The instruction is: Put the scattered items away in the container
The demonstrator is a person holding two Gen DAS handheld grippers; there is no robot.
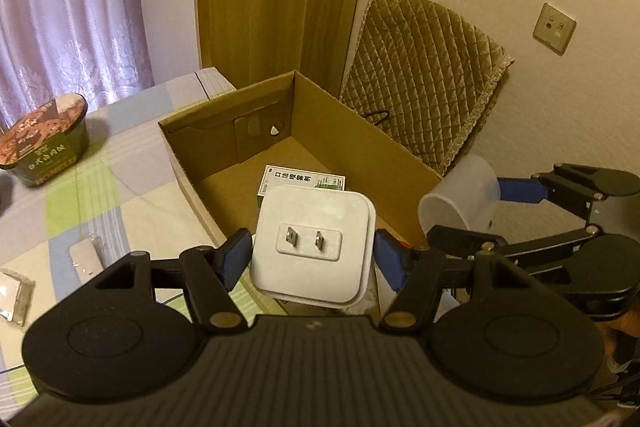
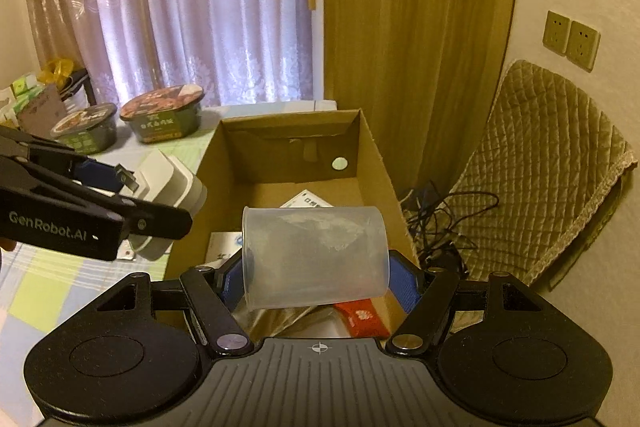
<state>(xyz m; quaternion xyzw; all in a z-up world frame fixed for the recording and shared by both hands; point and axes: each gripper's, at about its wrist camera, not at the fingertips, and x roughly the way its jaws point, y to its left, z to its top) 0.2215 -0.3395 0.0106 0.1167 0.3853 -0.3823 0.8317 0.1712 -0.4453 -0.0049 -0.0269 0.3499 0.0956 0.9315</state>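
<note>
Left gripper: clamped on a white plug adapter, its two metal prongs facing back toward the camera; the blue pads press its left and right edges.

Right gripper: clenched around a translucent plastic cup, which lies on its side with its long axis running across the jaws, left to right.

Container: an open cardboard box on a checked cloth, directly ahead of and below both grippers.

Already inside: a small green-and-white carton on the box floor, plus a red packet and some silvery wrapping near the front wall (seen only from the right wrist).

Key relation: the cup hangs over the box's near half, well within the walls; the adapter sits at the near left wall, over or just inside the rim (I cannot tell which). The right hand looks the nearer to a clean drop.

Still outside: two instant noodle bowls beyond the box's left side, and flat packets on the cloth.
</note>
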